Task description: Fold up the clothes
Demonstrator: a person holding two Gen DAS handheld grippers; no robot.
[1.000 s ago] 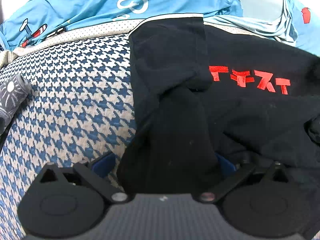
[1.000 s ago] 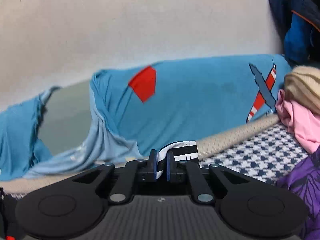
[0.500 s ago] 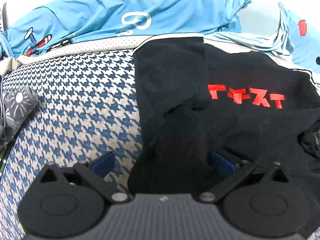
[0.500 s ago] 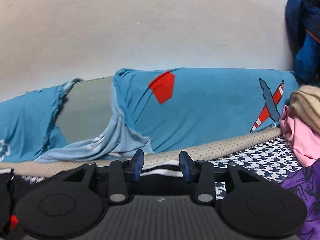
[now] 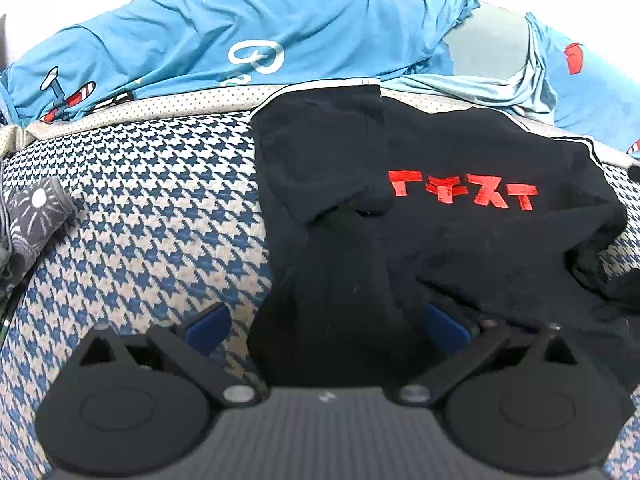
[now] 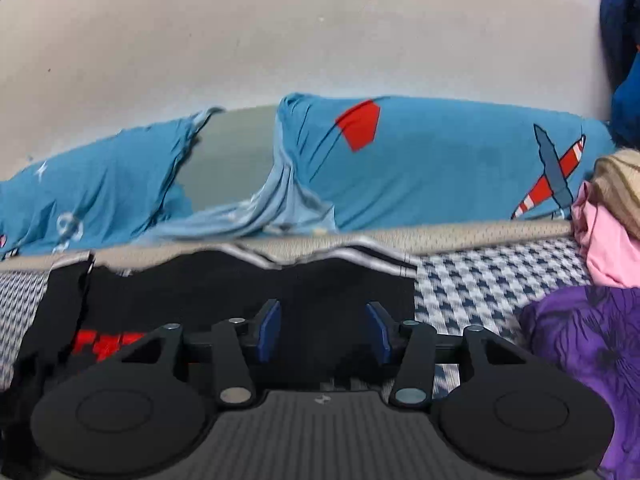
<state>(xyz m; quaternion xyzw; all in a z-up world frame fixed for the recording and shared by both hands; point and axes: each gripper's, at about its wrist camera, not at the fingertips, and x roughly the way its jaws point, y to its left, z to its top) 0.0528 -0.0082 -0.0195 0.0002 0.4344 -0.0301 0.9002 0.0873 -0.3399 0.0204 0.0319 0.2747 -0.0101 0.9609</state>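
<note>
— Since the earlier view, what has moved?

— Right gripper [image 6: 323,330] has let go of the striped hem it was pinching and its jaws are opening; black cloth lies under them, but the blue pads press on nothing. It has also swung across, so the black T-shirt [image 5: 460,232] now fills the near part of its view.

— And the left gripper [image 5: 326,322]?

— Its pads stand wide apart with a dark fold of the shirt bunched between them. The cloth hides the pad faces, so released is my reading, though not a sure one. It has lifted a little.

— Where does the shirt lie from them?

— Straight ahead of both, spread flat, its long axis running left to right along the far edge, with the red lettering [image 5: 462,194] right of the left gripper. That left one sits over the rumpled near-left fold, so I judge it nearer to whatever gets folded next.

— The surface?

— A blue and white houndstooth cover [image 5: 152,216] with a beige mesh border [image 6: 480,236]. Beyond it lies blue printed bedding [image 6: 440,168] against a pale wall [image 6: 280,40]. Pink and purple clothes [image 6: 592,320] are heaped at the right.
</note>
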